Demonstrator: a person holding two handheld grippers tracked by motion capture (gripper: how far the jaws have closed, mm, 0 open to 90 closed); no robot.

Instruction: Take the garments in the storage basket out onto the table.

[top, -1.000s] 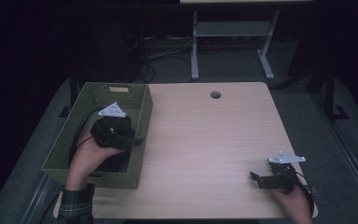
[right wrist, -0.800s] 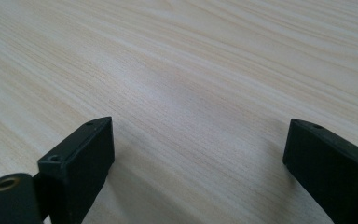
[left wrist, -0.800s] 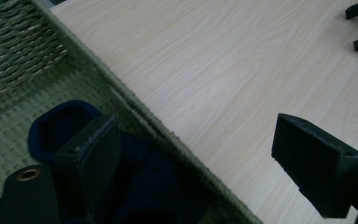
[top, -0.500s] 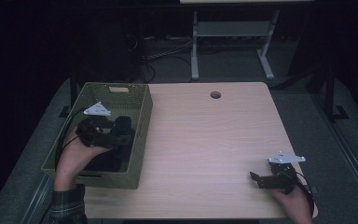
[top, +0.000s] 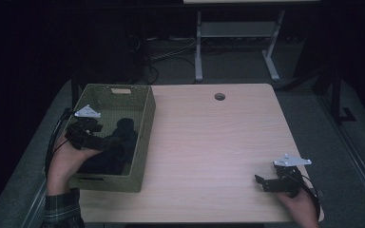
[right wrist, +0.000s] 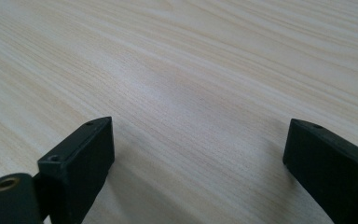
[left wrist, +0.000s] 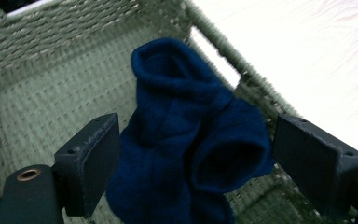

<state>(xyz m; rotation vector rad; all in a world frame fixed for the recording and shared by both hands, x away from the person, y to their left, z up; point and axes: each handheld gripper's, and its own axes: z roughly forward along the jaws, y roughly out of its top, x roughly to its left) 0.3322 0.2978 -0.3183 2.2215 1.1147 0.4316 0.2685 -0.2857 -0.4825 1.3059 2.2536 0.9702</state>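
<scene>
We see dark blue socks [left wrist: 191,149] lying in a green woven basket [top: 145,124]. They are soft and bunched up, and two round sock openings face us in the left gripper view. The socks rest on the basket floor, close to the basket wall that stands next to the table top.

Our left gripper [top: 105,141] hangs just above the socks, inside the basket. Its two black jaws stand wide apart. In the left gripper view the socks sit right between the jaws, a little in front of them. One jaw is on each side of the blue pile. We cannot tell if the jaws touch the cloth. Nothing is squeezed between them.

Our left hand [top: 69,159] holds this gripper from behind, over the basket's near corner. A checked sleeve [top: 64,211] shows below the hand.

The basket stands on the wooden table [top: 218,142], out past the left gripper's far jaw.

Our right gripper [top: 261,183] is well apart from the basket, low over the bare table wood. Its jaws are wide too, with only wood grain between them. It holds nothing. Our right hand [top: 297,204] grips it from behind, near the table edge.
</scene>
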